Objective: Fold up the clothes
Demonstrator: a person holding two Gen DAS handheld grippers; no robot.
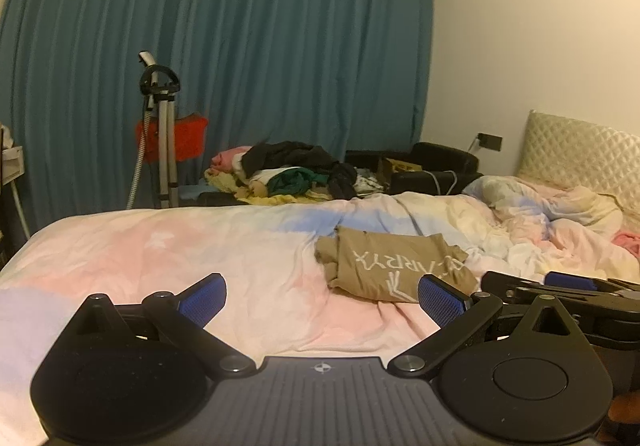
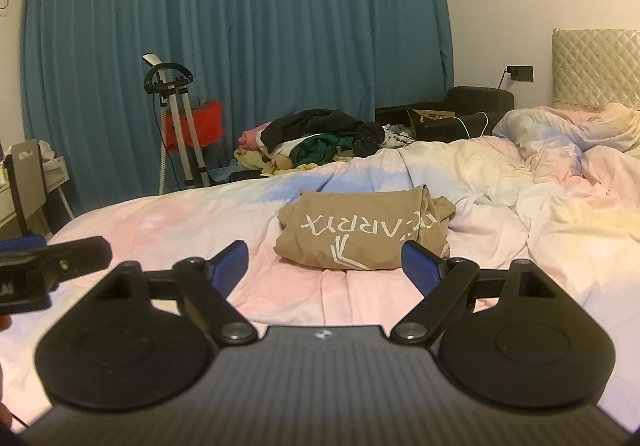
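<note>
A tan garment with white lettering [image 1: 394, 268] [image 2: 362, 232] lies folded into a compact bundle on the pastel bed cover [image 1: 200, 246] [image 2: 168, 222]. My left gripper [image 1: 322, 296] is open, held low over the cover, with the bundle ahead and to the right. My right gripper [image 2: 326, 264] is also open, just short of the bundle's near edge, nothing between its blue pads. The right gripper [image 1: 560, 286] also shows at the right edge of the left wrist view. At the left edge of the right wrist view I see the left gripper [image 2: 44, 258].
A pile of mixed clothes [image 1: 296, 170] [image 2: 316, 142] lies beyond the bed's far side. A garment steamer stand [image 1: 160, 134] [image 2: 180, 118] stands before teal curtains [image 1: 224, 46]. A rumpled duvet [image 1: 540, 218] [image 2: 560, 150] and quilted headboard [image 2: 596, 66] are at right.
</note>
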